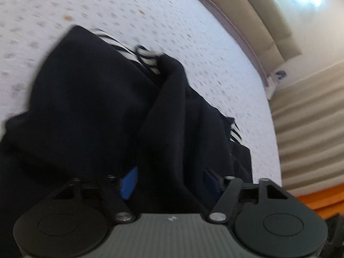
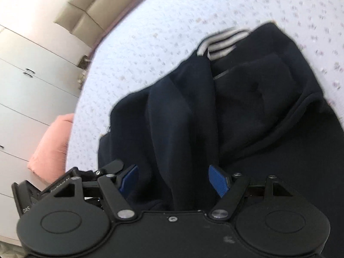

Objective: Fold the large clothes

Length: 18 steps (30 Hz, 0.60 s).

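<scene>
A dark navy garment with white-striped trim lies bunched on a white dotted bedsheet. In the left wrist view my left gripper stands open, blue pads wide apart, with a thick fold of the cloth lying between them. In the right wrist view the same garment shows its striped cuff. My right gripper is also open, blue pads apart, with a fold of the fabric hanging between them. The fingertips are partly hidden by cloth.
A beige padded headboard and a ribbed cream cushion border the bed. An orange surface lies at lower right. In the right wrist view a white wardrobe and a pink pillow stand left of the bed.
</scene>
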Each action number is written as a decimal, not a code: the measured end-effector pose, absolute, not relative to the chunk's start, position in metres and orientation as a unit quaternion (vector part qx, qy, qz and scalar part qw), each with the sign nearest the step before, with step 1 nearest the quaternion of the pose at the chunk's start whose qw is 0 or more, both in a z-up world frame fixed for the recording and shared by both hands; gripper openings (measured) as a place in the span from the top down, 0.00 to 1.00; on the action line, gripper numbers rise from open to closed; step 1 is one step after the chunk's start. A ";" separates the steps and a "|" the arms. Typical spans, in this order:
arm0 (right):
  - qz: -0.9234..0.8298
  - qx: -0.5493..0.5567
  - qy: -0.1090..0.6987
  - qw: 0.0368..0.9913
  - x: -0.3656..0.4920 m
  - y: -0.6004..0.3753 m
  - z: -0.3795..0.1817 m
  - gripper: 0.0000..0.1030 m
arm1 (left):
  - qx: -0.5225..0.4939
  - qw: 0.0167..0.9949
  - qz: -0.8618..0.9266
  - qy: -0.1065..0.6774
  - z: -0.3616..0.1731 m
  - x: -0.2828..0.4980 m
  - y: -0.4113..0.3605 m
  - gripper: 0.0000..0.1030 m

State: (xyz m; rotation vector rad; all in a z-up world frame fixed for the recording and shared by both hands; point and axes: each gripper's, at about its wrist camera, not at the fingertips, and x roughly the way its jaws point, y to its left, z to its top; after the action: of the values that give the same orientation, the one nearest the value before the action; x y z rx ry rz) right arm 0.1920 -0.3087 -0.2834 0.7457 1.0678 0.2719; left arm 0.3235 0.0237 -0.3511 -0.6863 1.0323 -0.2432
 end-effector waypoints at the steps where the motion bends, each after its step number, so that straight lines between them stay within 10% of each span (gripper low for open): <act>1: 0.122 0.334 0.510 0.783 0.197 -0.302 -0.287 0.18 | -0.317 0.805 -0.112 0.488 -0.355 0.327 0.019 0.85; 4: 0.150 0.304 0.536 0.773 0.209 -0.280 -0.292 0.91 | -0.308 0.817 -0.124 0.472 -0.348 0.328 0.012 0.95; 12: 0.235 0.386 0.334 0.827 0.180 -0.329 -0.197 0.91 | -0.433 0.836 -0.198 0.272 -0.287 0.277 0.085 0.95; 18: 0.192 0.350 0.406 0.822 0.166 -0.333 -0.225 0.83 | -0.372 0.829 -0.153 0.389 -0.336 0.265 0.081 0.87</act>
State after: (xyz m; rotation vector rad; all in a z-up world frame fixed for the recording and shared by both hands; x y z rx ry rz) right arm 0.1661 -0.3331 -0.2247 0.7453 0.8641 0.4094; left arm 0.2647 0.0808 -0.3365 -0.7887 0.8258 -0.3244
